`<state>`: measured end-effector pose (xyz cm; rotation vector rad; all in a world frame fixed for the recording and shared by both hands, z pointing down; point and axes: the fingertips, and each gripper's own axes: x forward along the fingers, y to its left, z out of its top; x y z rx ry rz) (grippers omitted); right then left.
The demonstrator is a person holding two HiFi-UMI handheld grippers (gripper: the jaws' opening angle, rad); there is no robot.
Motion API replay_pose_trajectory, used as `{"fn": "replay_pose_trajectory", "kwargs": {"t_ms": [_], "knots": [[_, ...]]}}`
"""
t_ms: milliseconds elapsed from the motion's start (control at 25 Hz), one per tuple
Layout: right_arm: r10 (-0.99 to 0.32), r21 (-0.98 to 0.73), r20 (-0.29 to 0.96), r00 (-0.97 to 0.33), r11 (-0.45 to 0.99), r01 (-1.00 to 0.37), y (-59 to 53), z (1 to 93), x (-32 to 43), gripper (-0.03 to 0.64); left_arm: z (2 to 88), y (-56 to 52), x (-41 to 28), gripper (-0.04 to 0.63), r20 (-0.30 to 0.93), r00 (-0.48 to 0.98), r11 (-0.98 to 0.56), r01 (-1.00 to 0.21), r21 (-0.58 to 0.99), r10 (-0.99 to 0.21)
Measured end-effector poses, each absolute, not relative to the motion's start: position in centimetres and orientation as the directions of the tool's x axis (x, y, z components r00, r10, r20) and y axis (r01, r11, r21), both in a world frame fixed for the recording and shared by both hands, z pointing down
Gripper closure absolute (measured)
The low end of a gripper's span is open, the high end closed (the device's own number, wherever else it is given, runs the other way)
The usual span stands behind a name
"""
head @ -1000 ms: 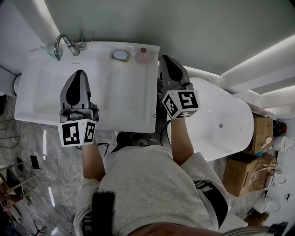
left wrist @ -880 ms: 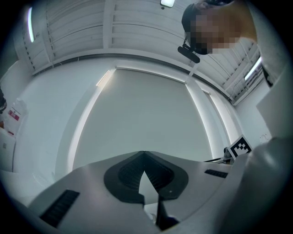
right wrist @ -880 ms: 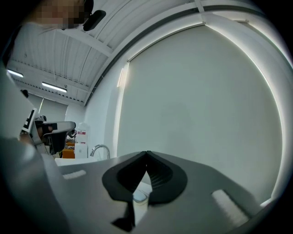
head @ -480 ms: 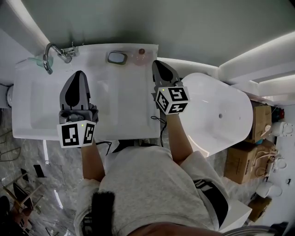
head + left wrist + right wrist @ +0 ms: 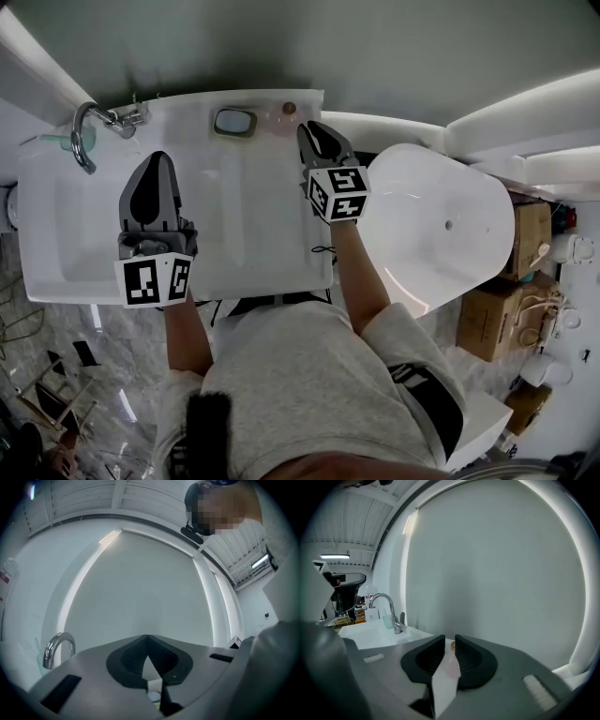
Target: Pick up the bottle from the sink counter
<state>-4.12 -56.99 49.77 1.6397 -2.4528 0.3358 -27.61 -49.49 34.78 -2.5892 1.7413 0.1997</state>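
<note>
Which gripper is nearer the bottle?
Right. The right gripper is just short of the bottle, its jaws having just been opening with nothing between them; the left gripper is over the basin, farther left.

Glossy white sink counter point(image 5: 246, 208) — polished metal faucet point(image 5: 82, 131), translucent pink bottle point(image 5: 288, 112).

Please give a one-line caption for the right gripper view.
Right tongs, just opening, empty, frame the pink bottle ahead on the counter.
</note>
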Motion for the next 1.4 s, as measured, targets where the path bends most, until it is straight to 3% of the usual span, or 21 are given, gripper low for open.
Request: {"fn": "replay_pose_trajectory", "kwargs": {"t_ms": [680, 1400], "knots": [[-0.863, -0.041, 0.381, -0.331, 0.341, -0.939, -62.2, 56.6, -5.5, 0.459, 37.8, -52.3, -29.2, 0.589, -0.034, 0.393, -0.394, -0.917, 0.056, -0.919], [-0.919, 0.018, 0.302, -0.253, 0.27, -0.963, -65.2, 58.0, -6.3, 0.454, 39.8, -52.5, -31.5, 0.589, 0.016, 0.404, -0.403, -0.914, 0.05, -0.915]]}}
